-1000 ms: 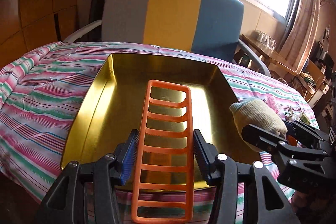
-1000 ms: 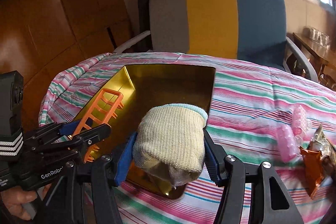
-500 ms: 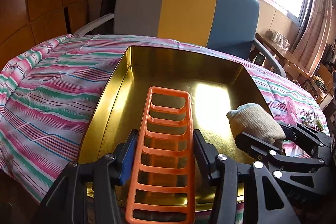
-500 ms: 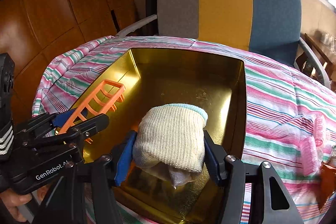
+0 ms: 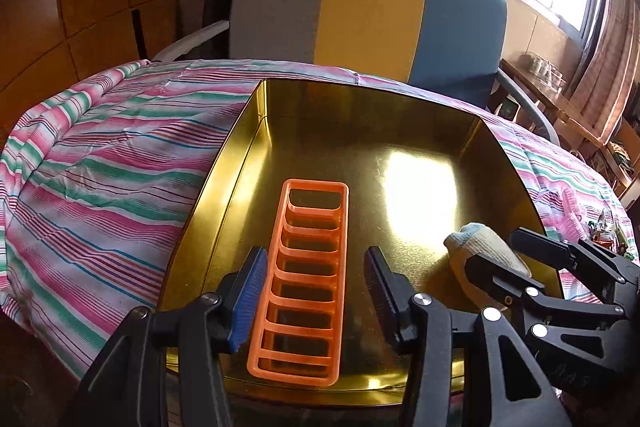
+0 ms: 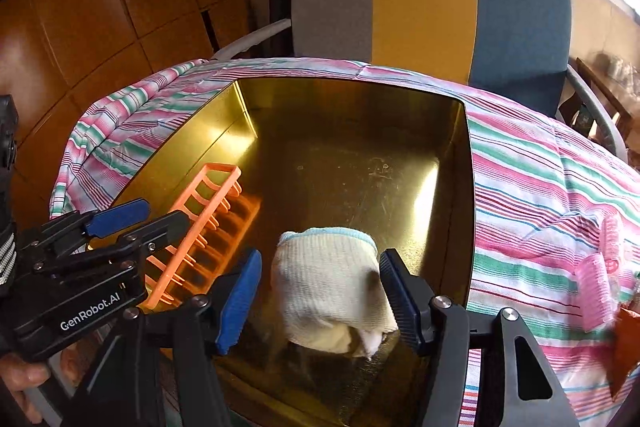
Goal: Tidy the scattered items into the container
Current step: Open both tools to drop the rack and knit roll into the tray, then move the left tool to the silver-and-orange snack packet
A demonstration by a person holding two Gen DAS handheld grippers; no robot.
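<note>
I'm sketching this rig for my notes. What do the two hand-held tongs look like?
Both are black, angular frames with silver screw heads at the joints. Each of the left tongs and the right tongs has one blue ribbed pad and one dark ribbed pad. The left tool's body bears white "GenRobot.AI" lettering. No cables show.

The shiny gold metal tray (image 6: 464, 211) has bare floor across its far half. Near left, the orange plastic ladder-shaped rack (image 5: 308, 275) fills the way; near right, the cream knitted glove (image 6: 332, 287) blocks it.
</note>
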